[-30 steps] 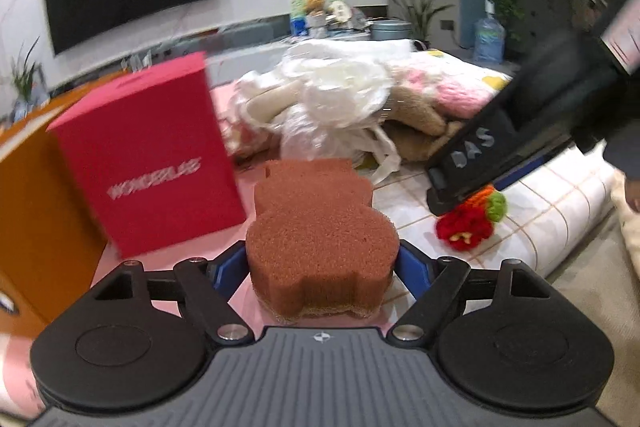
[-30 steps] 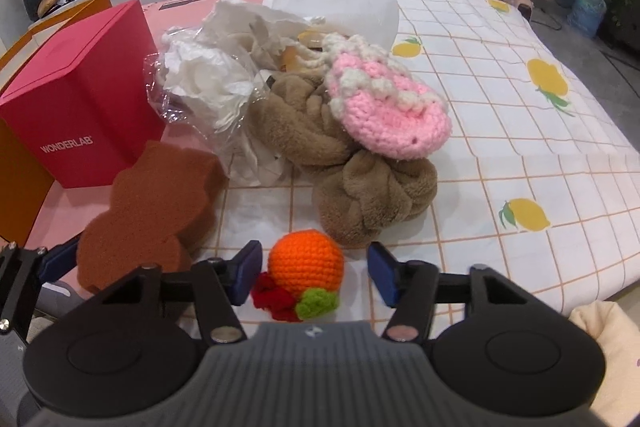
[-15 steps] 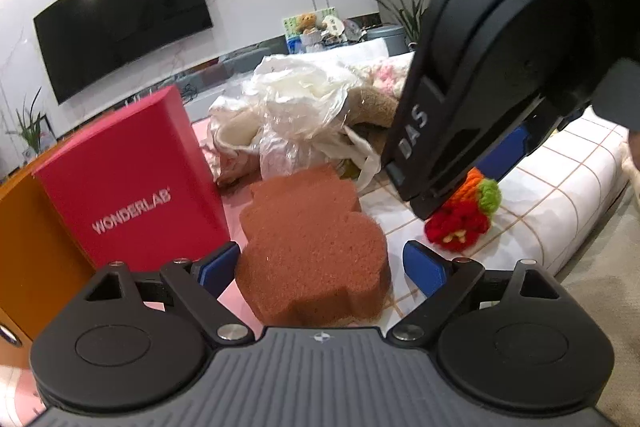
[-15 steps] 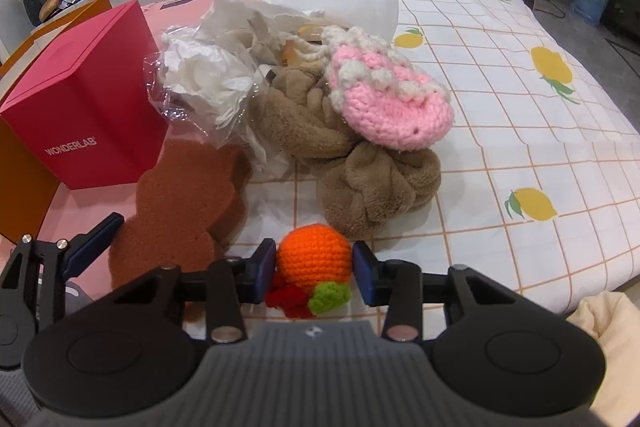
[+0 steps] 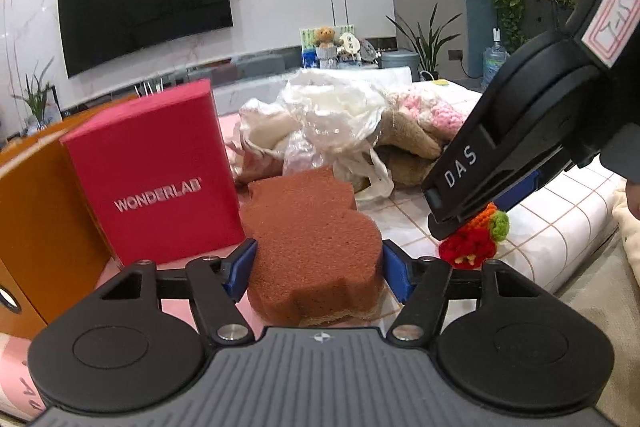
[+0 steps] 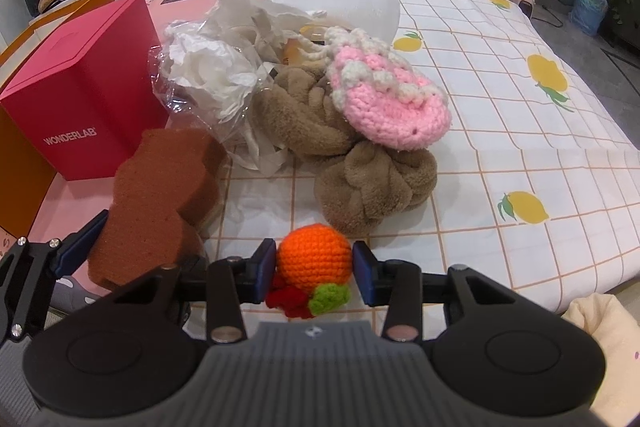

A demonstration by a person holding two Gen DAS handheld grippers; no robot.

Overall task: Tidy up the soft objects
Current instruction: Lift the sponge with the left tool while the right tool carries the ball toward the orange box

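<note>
Left side obstructed: the red box (image 6: pixel 80 107) stands upright against an orange panel (image 5: pixel 36 227), with the brown sponge (image 6: pixel 160 195) just beside it. Centre blocked by a pile of crumpled plastic (image 6: pixel 208 75), brown plush (image 6: pixel 352 171) and a pink crochet piece (image 6: pixel 392 107). The checked cloth (image 6: pixel 520 99) to the right lies open and unobstructed.

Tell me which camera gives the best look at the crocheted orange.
The right wrist view. There the crocheted orange sits whole between the right tool's blue pads, with its red and green trim showing. In the left wrist view the right tool covers most of it, leaving only the lower part visible.
</note>
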